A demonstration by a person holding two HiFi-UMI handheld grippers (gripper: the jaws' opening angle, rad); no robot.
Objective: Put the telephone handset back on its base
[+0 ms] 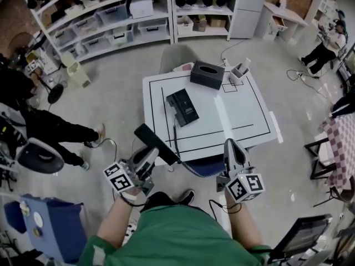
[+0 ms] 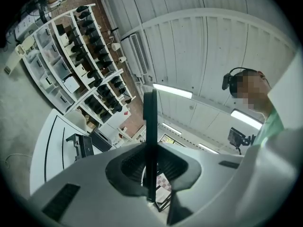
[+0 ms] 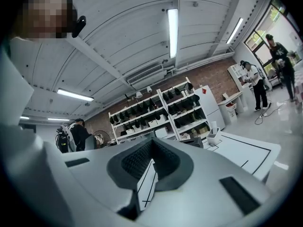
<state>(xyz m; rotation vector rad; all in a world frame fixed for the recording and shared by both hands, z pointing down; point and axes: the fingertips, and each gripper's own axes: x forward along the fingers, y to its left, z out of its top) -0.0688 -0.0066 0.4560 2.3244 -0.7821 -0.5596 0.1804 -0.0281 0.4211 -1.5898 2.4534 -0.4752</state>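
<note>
The black telephone base (image 1: 183, 107) lies on the left half of the white table (image 1: 244, 112), inside its black outline. My left gripper (image 1: 148, 155) is shut on the black handset (image 1: 156, 142) and holds it off the table's near-left corner, pointing up and to the left. A dark cord (image 1: 176, 136) runs from the base toward the handset. In the left gripper view the handset (image 2: 150, 136) is a thin dark bar standing between the jaws, and the base (image 2: 80, 145) shows at the left. My right gripper (image 1: 232, 147) is shut on nothing at the table's near edge.
A black tissue box (image 1: 207, 73) and a white pen holder (image 1: 239, 71) stand at the table's far edge. A chair (image 1: 177, 57) is behind the table. Shelves (image 1: 111, 21) line the back wall. People sit at the left (image 1: 50, 126) and far right (image 1: 327, 46).
</note>
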